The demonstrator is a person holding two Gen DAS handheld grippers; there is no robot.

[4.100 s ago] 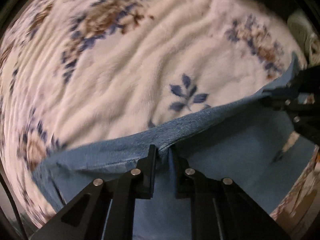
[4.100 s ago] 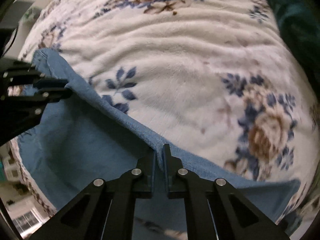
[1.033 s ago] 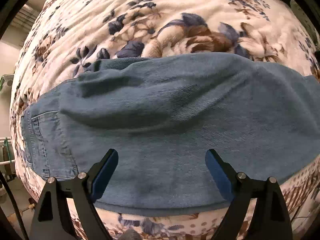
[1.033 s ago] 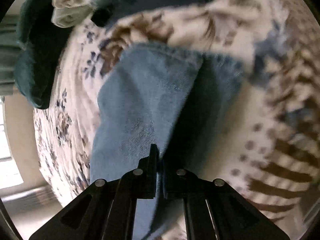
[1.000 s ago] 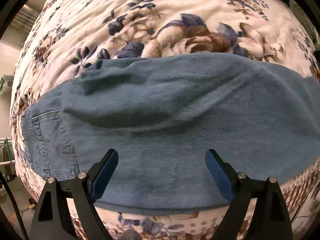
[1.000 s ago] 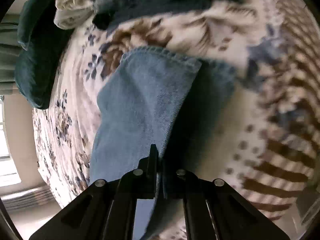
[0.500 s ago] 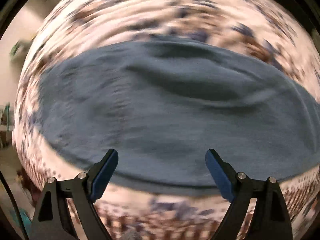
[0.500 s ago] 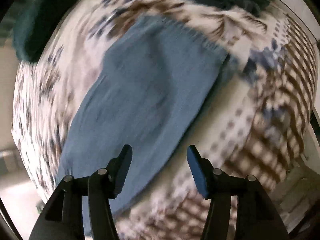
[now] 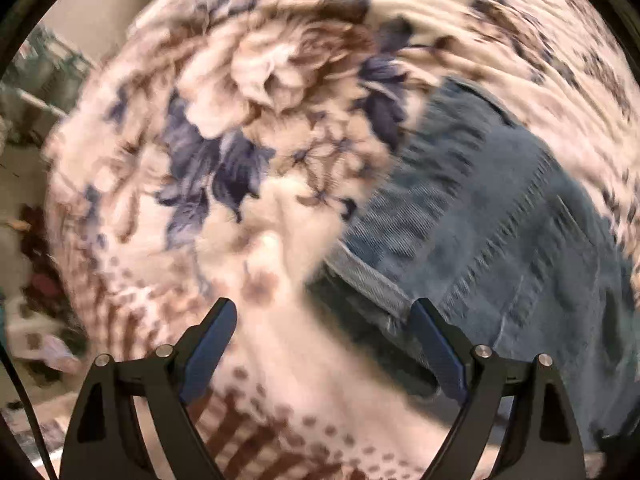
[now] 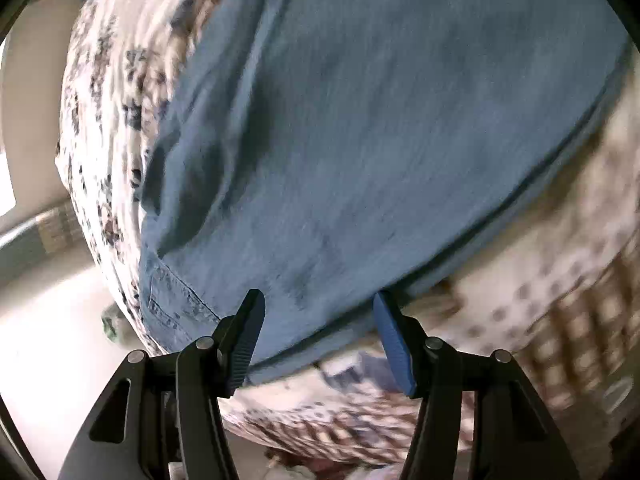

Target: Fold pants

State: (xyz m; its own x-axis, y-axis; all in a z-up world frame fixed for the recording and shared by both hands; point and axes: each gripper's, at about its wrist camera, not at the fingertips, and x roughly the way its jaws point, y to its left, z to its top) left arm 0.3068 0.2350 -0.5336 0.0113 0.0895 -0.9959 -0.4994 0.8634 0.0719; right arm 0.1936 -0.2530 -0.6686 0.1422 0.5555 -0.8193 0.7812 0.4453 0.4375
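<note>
The blue denim pants (image 10: 360, 120) lie folded over on the floral blanket (image 10: 108, 80). In the right wrist view they fill most of the frame, with a pocket seam at the lower left. My right gripper (image 10: 318, 308) is open and empty, its tips over the pants' near edge. In the left wrist view the pants (image 9: 500, 220) lie at the right, waistband end toward the middle. My left gripper (image 9: 322, 316) is open and empty above the blanket (image 9: 260, 100), beside the waistband. Both views are motion-blurred.
The blanket's near edge with a brown dotted border (image 9: 260, 432) hangs off the bed. Floor and clutter (image 9: 36, 280) show at the left in the left wrist view. A pale wall and floor (image 10: 36, 240) show at the left in the right wrist view.
My right gripper has let go of the pants and opened. Both grippers have swung to the left along the pants; the left one now faces the waistband end.
</note>
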